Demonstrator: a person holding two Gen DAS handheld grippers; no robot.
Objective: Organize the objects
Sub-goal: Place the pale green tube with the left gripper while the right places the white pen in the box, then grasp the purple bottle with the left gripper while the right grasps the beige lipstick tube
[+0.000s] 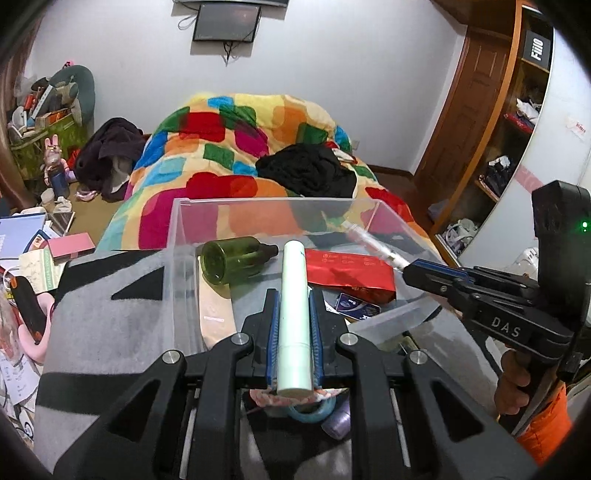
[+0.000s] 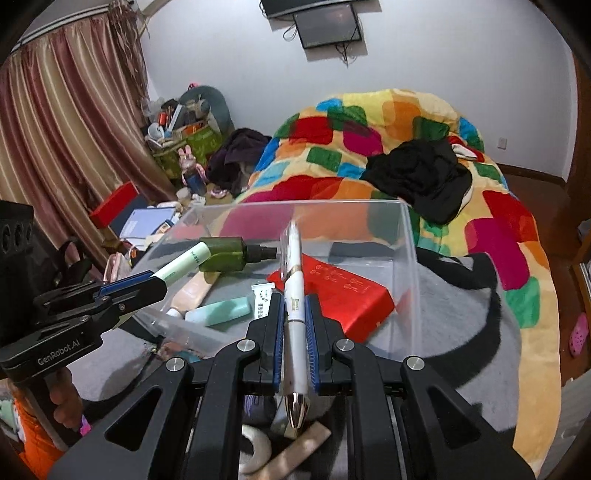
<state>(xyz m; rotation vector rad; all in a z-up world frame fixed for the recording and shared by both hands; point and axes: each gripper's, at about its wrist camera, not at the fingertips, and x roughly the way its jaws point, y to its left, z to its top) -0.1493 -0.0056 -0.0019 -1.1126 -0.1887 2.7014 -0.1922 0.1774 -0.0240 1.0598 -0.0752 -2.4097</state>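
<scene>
I am holding a pale green tube (image 1: pixel 293 321) lengthwise in my left gripper (image 1: pixel 294 295), fingers (image 1: pixel 272 328) closed on its sides, its far end reaching over the near wall of the clear bin (image 1: pixel 177 236). My right gripper (image 2: pixel 294 306) is clamping a white pen (image 2: pixel 294 314) the same way, tip pointing into the bin.

Risks, as I am judging them: both items are smooth and round and lying along the fingers, so either could slide forward before I am over the opening. The two grippers are converging on one bin, so they may knock each other or the thin wall. A drop onto the green bottle (image 1: pixel 236 258) could bounce out.

The bin is already holding that bottle, a red packet (image 1: pixel 351 273), a beige tube (image 2: pixel 192 291) and a teal tube (image 2: pixel 221 312). It is sitting on a grey and black blanket (image 1: pixel 110 295), probably on the bed; the support beneath is hidden. Beyond lie a patchwork quilt (image 1: pixel 229 140), black clothing (image 1: pixel 306 170), a wall screen (image 1: pixel 226 23), curtains (image 2: pixel 74 122) and wooden shelves (image 1: pixel 517 122).
</scene>
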